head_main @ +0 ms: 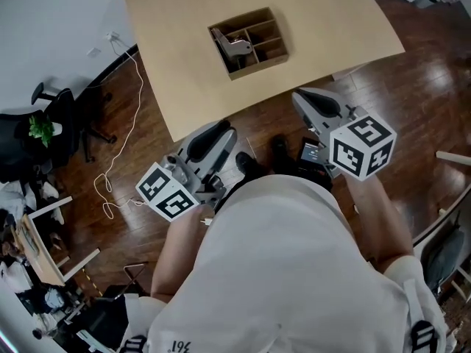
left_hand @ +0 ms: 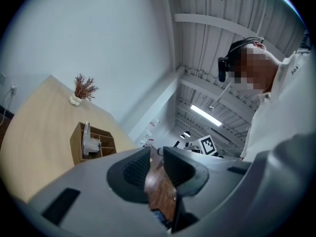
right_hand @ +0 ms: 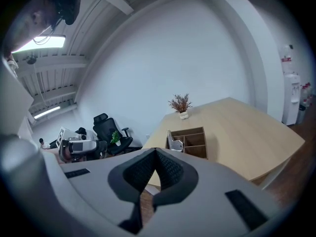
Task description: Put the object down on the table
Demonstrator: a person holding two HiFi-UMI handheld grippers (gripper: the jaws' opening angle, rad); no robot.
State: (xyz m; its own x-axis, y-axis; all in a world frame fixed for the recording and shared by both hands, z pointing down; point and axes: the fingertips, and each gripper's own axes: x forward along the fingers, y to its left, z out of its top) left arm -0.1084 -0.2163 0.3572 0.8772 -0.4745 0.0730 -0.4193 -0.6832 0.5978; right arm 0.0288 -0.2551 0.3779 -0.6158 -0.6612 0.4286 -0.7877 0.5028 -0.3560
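- The person's white shirt fills the near view, with both forearms tucked close to the body over the dark floor, on the near side of the table.
- The left gripper points toward the table; its jaws stand slightly spread, with only floor showing in the gap.
- The right gripper is level, with its jaws pressed together at the tips on nothing.
- Far off, the grey-white object lies in the wooden box on the table, well apart from both grippers. This fits either a finished set-down or an object waiting to be fetched.

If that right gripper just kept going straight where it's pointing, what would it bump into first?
Probably the light wooden table, close to the open wooden compartment box on it, though depth is hard to judge here.
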